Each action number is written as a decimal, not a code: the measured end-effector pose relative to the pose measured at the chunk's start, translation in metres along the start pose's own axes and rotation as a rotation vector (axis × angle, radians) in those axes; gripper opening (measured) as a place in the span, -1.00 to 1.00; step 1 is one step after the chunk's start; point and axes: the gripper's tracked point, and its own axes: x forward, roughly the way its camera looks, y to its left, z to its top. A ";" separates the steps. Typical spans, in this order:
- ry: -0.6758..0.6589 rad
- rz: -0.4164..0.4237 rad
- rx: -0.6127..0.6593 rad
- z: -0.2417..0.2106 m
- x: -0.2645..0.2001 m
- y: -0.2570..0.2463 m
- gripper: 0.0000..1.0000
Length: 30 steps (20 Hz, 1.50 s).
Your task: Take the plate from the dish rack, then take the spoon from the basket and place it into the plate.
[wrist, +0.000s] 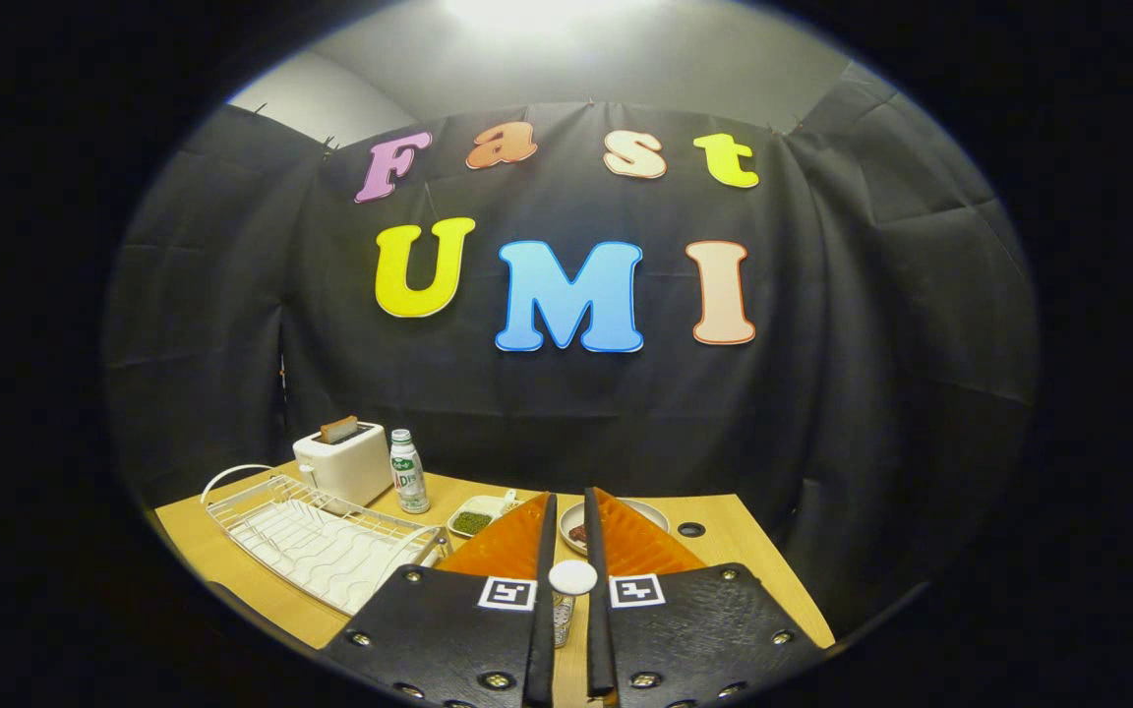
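Spoon (572,578) is gripped by its white handle between the nearly closed fingers of the tool (567,531), held level above the tabletop (724,551), beside the dish rack (321,536).

Single fisheye view, mounted on the hand-held gripper (566,551), looking forward along its two fingers. It sits low over the counter (724,551), close to it, facing the booth's black wall beyond the far edge.
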 end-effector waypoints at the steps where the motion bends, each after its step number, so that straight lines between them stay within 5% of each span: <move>1: 0.003 0.005 0.004 0.004 -0.005 0.002 -0.74; 12: 0.116 0.008 -0.008 0.001 -0.048 0.016 -0.75; 30: 0.439 0.179 -0.010 -0.093 -0.065 0.109 -0.75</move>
